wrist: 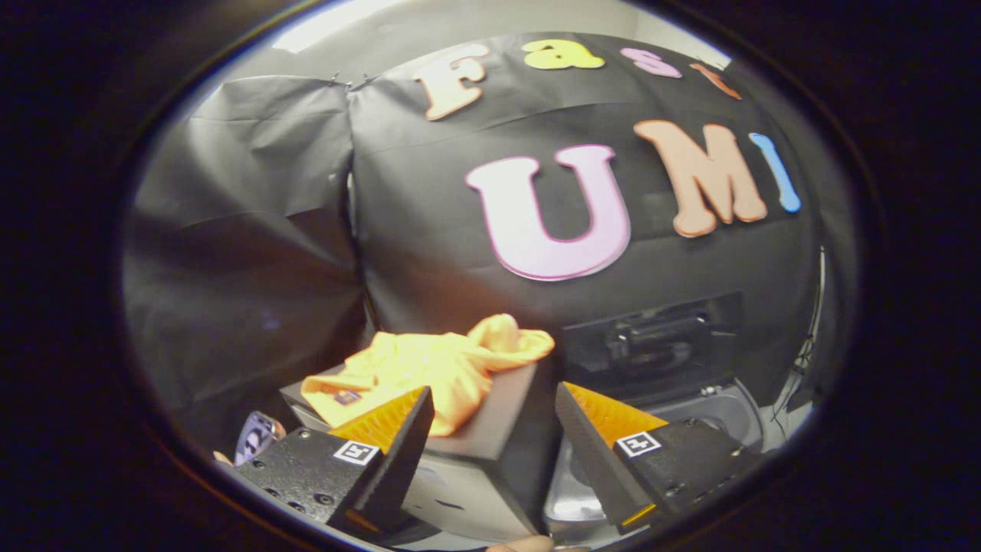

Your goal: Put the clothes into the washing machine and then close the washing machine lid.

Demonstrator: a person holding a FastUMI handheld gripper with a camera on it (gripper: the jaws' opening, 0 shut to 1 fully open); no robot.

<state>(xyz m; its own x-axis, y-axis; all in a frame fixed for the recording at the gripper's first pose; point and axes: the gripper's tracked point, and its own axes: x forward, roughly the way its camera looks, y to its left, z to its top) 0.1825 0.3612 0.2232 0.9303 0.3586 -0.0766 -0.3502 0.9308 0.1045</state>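
Observation:
An orange garment lies crumpled on top of a grey box, just ahead of my left finger and partly between the two fingers. My gripper is open, its fingers wide apart and touching nothing. To the right of the box is the washing machine, whose light grey rim shows beyond my right finger. Its dark lid stands raised against the booth wall, with a handle recess facing me. The drum's inside is hidden behind my right finger.
The box's near corner points at me between the fingers. A small patterned object sits low beside the left finger. A person's fingertip shows at the bottom. Thin cables hang at the far right.

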